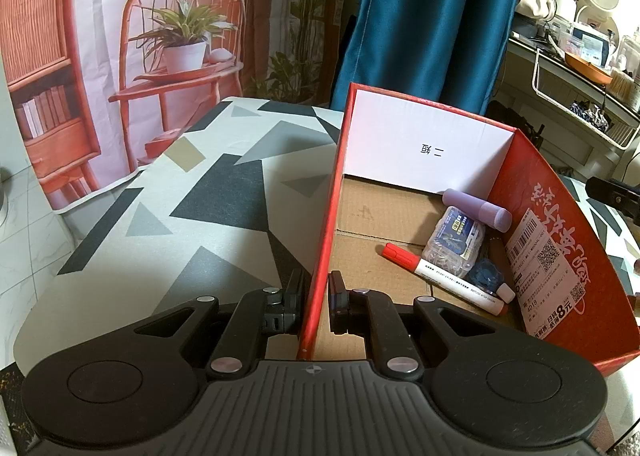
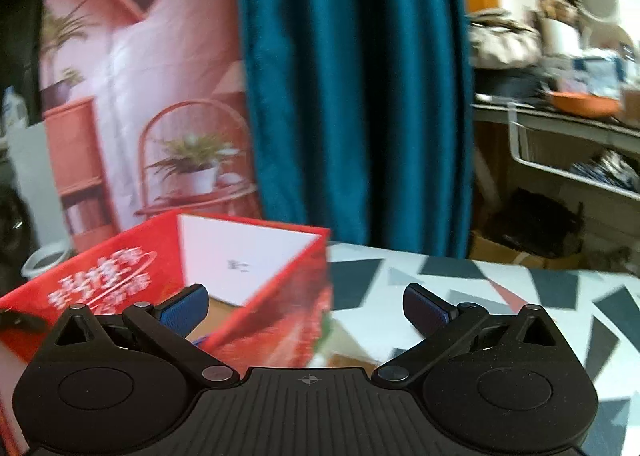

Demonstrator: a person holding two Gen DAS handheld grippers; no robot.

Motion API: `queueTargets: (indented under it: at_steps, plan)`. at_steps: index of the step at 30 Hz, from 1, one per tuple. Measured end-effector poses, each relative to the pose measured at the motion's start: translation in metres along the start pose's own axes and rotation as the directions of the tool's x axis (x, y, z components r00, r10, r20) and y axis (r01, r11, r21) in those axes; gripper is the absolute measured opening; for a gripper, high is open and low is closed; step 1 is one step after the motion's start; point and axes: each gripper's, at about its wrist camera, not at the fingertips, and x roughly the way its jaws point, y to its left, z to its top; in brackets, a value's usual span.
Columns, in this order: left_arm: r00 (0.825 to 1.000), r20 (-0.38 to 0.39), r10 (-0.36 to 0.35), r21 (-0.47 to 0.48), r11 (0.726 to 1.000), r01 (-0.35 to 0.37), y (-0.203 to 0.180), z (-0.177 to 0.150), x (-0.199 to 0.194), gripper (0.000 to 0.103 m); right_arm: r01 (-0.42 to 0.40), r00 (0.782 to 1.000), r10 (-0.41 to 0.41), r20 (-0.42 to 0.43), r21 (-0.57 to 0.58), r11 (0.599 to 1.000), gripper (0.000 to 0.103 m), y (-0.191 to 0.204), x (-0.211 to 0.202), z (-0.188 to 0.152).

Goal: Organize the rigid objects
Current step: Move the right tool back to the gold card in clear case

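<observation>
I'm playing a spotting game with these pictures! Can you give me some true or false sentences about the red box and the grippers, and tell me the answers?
1. The left gripper is clamped on a wall of the red box. True.
2. The right gripper is holding a marker. False: its jaws stand wide open with nothing between them.
3. A red-capped marker lies inside the box. True.
4. The purple tube lies on the table outside the box. False: it is inside, by the far wall.
5. The box is empty. False: several things lie inside.
</observation>
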Motion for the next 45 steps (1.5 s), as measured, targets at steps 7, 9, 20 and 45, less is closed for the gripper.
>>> queueTargets:
  at_steps: [7, 9, 20, 45]
  plan:
    - [1.0, -0.003, -0.001, -0.01, 1.0, 0.001, 0.002, -0.001, 0.0, 0.013, 0.076, 0.996, -0.073, -0.055, 0.061, 0.995, 0.103, -0.038, 0.021, -0.024]
    - [1.0, -0.004, 0.001, -0.007, 1.0, -0.001, 0.002, -0.001, -0.001, 0.013, 0.072, 0.992, -0.067, -0.104, 0.045, 0.996, 0.103, -0.044, 0.033, -0.031]
    - [1.0, -0.006, 0.015, 0.012, 1.0, -0.015, -0.003, 0.0, -0.001, 0.013, 0.038, 0.951, -0.06, -0.302, -0.08, 0.996, 0.087, -0.035, 0.101, -0.048]
    - [1.0, -0.014, 0.023, 0.02, 1.0, -0.022, -0.003, 0.001, -0.002, 0.013, -0.135, 0.92, 0.052, -0.388, -0.189, 0.973, 0.065, -0.032, 0.135, -0.046]
